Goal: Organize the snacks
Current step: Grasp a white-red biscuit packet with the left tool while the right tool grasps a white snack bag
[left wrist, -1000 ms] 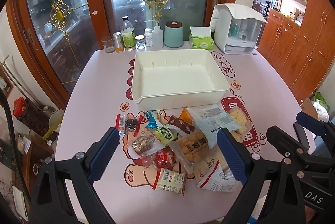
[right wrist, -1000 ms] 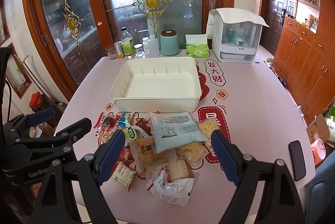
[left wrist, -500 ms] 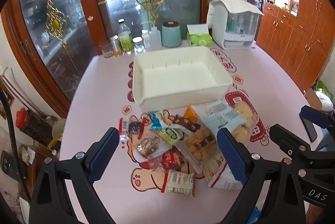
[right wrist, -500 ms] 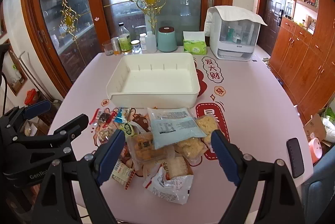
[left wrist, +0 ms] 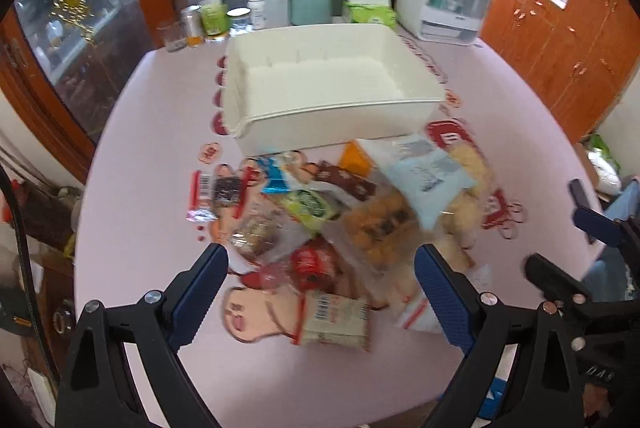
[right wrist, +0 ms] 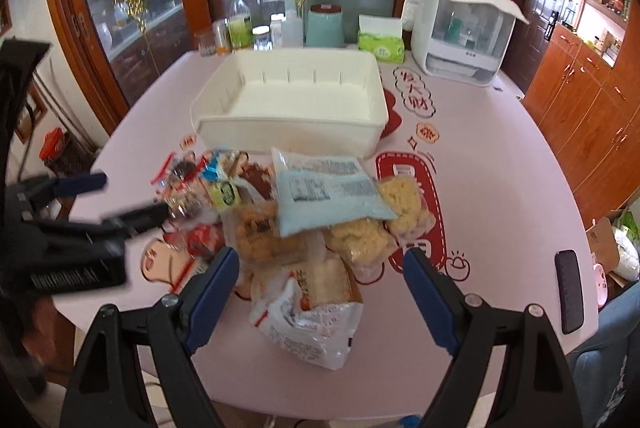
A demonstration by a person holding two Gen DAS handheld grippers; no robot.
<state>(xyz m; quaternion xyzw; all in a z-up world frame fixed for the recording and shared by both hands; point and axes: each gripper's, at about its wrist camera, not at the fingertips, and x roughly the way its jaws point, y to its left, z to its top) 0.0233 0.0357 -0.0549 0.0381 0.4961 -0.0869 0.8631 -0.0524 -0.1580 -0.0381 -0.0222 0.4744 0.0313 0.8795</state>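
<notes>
Two grippers hang over the near edge of the bench (right wrist: pixel 480 188), both spread wide and holding nothing. The left gripper (left wrist: pixel 320 288) has its blue-padded fingers (left wrist: pixel 198 292) on either side of the near part of the snacks (left wrist: pixel 340 212), above them; whether it touches any packet cannot be told. The right gripper (right wrist: pixel 320 288) is likewise wide open, its fingers (right wrist: pixel 428 300) flanking a clear bag with white print (right wrist: pixel 308 324) that lies nearest the near edge.

The snacks sit in a loose heap on the pink cover, between the near edge and a tray (right wrist: pixel 288 132). A pale blue packet (right wrist: pixel 324 196) lies on top at the far side of the heap, partly over a bag of round golden pieces (right wrist: pixel 260 232) and bags of pale yellow crumbly snacks (right wrist: pixel 404 204). Toward the left edge are smaller packets: a green-labelled one (left wrist: pixel 312 204), a brown one (left wrist: pixel 348 182), a red one (left wrist: pixel 312 264) and a red-edged one with a barcode (left wrist: pixel 202 192). A beige packet with a barcode (left wrist: pixel 336 324) lies nearest the left gripper.

The white tray stands just beyond the heap, at mid-bench. Along the far edge stand bottles (right wrist: pixel 240 24), a teal canister (right wrist: pixel 325 24), a green tissue box (right wrist: pixel 380 44) and a white appliance (right wrist: pixel 460 32). A dark phone (right wrist: pixel 568 288) lies near the right edge.
</notes>
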